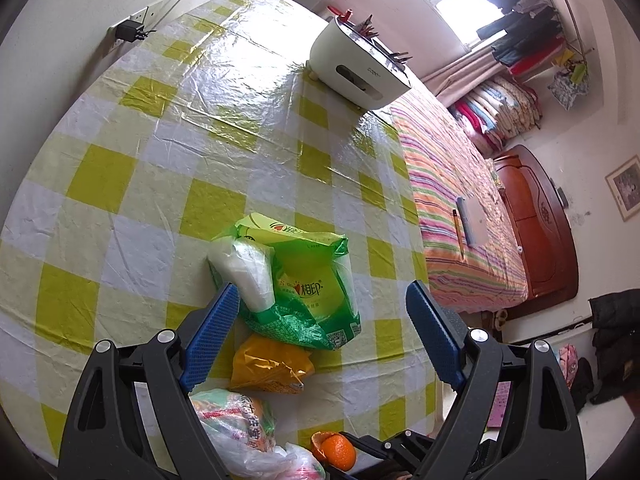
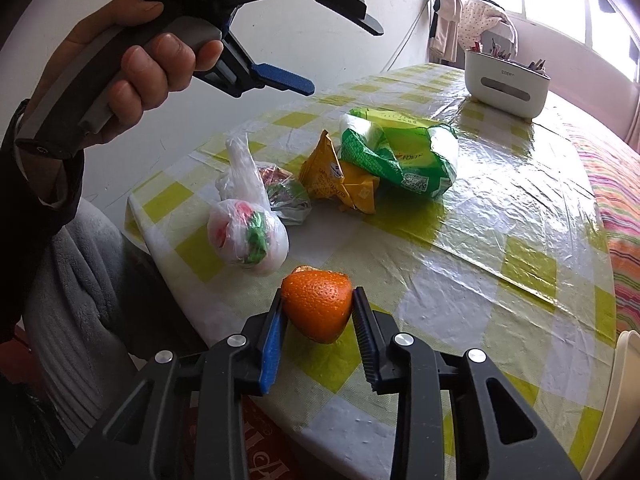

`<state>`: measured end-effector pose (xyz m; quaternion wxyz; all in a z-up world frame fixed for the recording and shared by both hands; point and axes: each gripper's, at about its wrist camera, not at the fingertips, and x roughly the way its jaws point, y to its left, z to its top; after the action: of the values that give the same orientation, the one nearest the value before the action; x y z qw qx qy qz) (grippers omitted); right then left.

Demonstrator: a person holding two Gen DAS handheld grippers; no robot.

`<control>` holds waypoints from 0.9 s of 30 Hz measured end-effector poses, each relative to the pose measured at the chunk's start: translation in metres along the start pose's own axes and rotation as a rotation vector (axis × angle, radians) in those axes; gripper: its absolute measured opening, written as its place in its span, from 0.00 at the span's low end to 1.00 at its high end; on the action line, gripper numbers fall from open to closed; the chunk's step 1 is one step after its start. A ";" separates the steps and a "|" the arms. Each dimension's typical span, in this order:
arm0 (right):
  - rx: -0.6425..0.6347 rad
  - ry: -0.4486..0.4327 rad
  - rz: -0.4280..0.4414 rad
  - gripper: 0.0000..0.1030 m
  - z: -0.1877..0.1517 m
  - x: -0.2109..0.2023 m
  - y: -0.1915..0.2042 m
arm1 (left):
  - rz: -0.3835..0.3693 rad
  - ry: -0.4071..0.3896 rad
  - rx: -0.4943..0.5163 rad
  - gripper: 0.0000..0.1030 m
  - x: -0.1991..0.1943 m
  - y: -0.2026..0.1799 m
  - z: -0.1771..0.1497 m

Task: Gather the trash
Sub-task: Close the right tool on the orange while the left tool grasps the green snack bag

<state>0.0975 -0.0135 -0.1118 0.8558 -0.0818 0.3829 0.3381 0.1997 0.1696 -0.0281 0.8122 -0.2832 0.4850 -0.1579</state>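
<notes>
An orange peel (image 2: 316,304), cupped like half a fruit, sits between the blue pads of my right gripper (image 2: 319,294), which is shut on it near the table's front edge. It also shows as the orange peel (image 1: 338,450) at the bottom of the left wrist view. My left gripper (image 1: 322,286) is open, hovering over a green tissue pack (image 1: 308,276) without touching it. A yellow cracker bag (image 1: 272,364) and a knotted clear bag of wrappers (image 1: 244,432) lie nearer. The right wrist view shows the same pack (image 2: 400,156), cracker bag (image 2: 344,180) and clear bag (image 2: 244,232).
A yellow-and-white checked plastic cloth (image 1: 160,140) covers the table. A white holder (image 1: 360,68) with utensils stands at the far edge. A bed with a striped cover (image 1: 460,200) adjoins the table. A hand (image 2: 132,72) holds the left gripper above the table. A pale bin rim (image 2: 624,380) is at the right.
</notes>
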 end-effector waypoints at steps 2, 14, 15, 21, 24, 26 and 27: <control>0.006 -0.006 -0.007 0.31 0.000 -0.002 -0.001 | -0.023 0.025 -0.027 0.82 0.008 0.004 0.002; 0.042 -0.035 -0.013 0.31 -0.001 -0.013 -0.007 | 0.067 0.072 -0.117 0.82 0.036 0.019 0.005; 0.045 -0.039 -0.017 0.31 -0.001 -0.014 -0.008 | 0.083 0.077 -0.119 0.82 0.039 0.019 0.004; 0.069 -0.068 -0.025 0.31 0.000 -0.022 -0.014 | 0.187 0.084 -0.083 0.81 0.053 0.015 0.002; 0.077 -0.080 -0.027 0.31 0.000 -0.025 -0.017 | 0.212 0.093 -0.070 0.78 0.060 0.017 0.002; 0.086 -0.086 -0.036 0.31 0.000 -0.027 -0.019 | 0.226 0.102 -0.065 0.64 0.064 0.020 0.002; 0.092 -0.088 -0.038 0.31 0.000 -0.027 -0.021 | 0.225 0.111 -0.069 0.60 0.066 0.022 0.002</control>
<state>0.0979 -0.0432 -0.0947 0.8809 -0.0347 0.3585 0.3072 0.2331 0.1524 -0.0872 0.7865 -0.2454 0.5631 -0.0644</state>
